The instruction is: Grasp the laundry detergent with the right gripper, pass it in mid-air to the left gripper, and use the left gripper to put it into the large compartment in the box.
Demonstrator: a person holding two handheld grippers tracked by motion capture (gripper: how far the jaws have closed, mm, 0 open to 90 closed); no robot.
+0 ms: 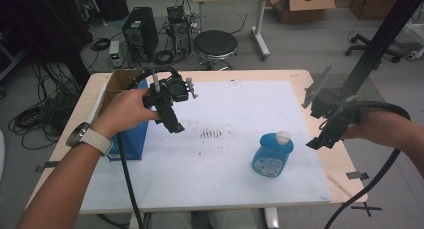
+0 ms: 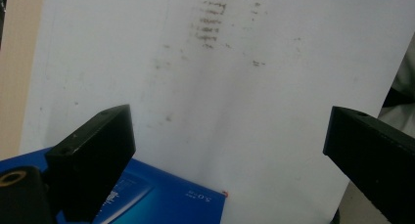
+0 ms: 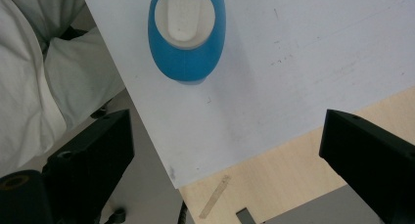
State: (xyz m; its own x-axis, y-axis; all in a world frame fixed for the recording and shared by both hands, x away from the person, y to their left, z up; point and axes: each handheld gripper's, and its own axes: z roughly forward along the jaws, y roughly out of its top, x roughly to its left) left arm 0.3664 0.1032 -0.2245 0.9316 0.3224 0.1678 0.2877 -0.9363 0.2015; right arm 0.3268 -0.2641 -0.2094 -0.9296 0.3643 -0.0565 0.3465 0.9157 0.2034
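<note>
1. We hold the left gripper (image 1: 172, 120) up over the sheet (image 1: 225, 104), just beside the blue box (image 1: 131, 141). Its jaws stand wide apart with nothing between them, so it is released and idle.
2. In the left gripper view the box (image 2: 161, 197) sits at the bottom edge, below the jaws. We judge this gripper is parked rather than reaching.
3. We hold the right gripper (image 1: 320, 139) above the table's right edge, near the bottle (image 1: 272, 154) but apart from it. Jaws spread wide, gripping nothing.
4. The right gripper view looks straight down: the bottle (image 3: 187, 33) stands upright near the sheet's edge, white cap (image 3: 183, 16) on top, ahead of the jaws. We judge the bottle is the thing in hand, and the open jaws suit an approach from above or from the side.
5. The bottle is on the sheet, right of centre, toward our side of the table (image 1: 240, 75), well apart from the box.
6. The box rests at the table's left edge, partly on the sheet, with an open cardboard box (image 1: 117, 84) behind it.
7. Counts: two grippers, one bottle, one blue box, one cardboard box, one sheet, one patch of dark smudges (image 1: 211, 134) mid-sheet.
</note>
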